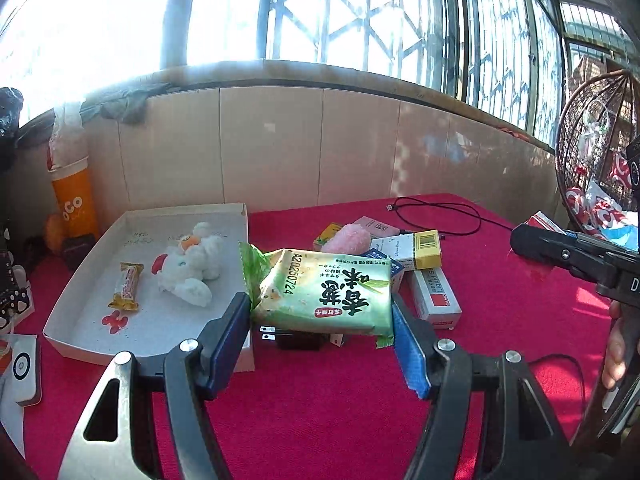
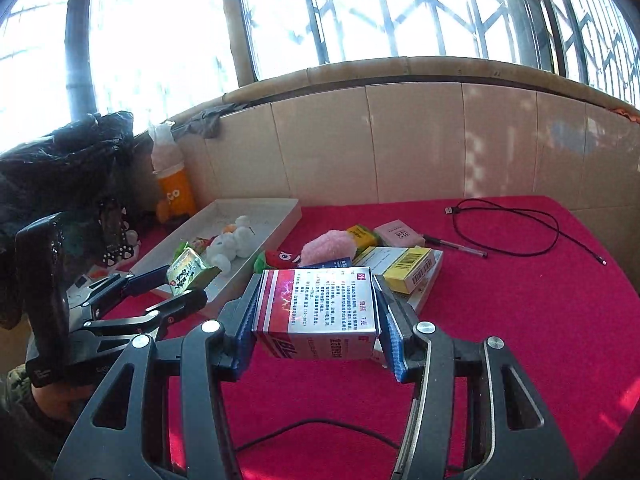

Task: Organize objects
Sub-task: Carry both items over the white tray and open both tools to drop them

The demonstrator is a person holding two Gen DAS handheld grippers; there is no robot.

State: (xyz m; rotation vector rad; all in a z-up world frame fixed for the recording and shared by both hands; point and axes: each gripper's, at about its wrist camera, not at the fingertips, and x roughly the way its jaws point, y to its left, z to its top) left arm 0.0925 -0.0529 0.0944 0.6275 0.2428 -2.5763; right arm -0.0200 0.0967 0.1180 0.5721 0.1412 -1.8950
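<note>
Green snack packet [image 1: 326, 294]: a glossy green pouch with large dark characters, a small red label and a printed code along one edge; it is pinched at its two sides between the blue pads of the left gripper [image 1: 322, 330] and is held clear of the red cloth [image 1: 320, 420], just right of the white tray [image 1: 60, 312].
Silver-and-red box [image 2: 316, 312]: a carton with a silvery top panel of fine printed text, a red stripe on its left part and large blue lettering on the near face; it is clamped on both sides by the right gripper [image 2: 316, 320] and is seen above the cloth.
White tray: a shallow cardboard tray, in which a white plush toy [image 1: 192, 266] and a small wrapped bar [image 1: 127, 286] are laid.
Pile behind: a yellow-ended box [image 1: 426, 250], a pink fuzzy toy [image 1: 346, 238] and a pink box [image 1: 378, 226] are grouped near the packet.
Cable [image 2: 516, 224]: a black lead is looped on the cloth, well apart from the pile.
Orange bottle [image 1: 74, 208]: it is stood beside the tray's far left corner.
</note>
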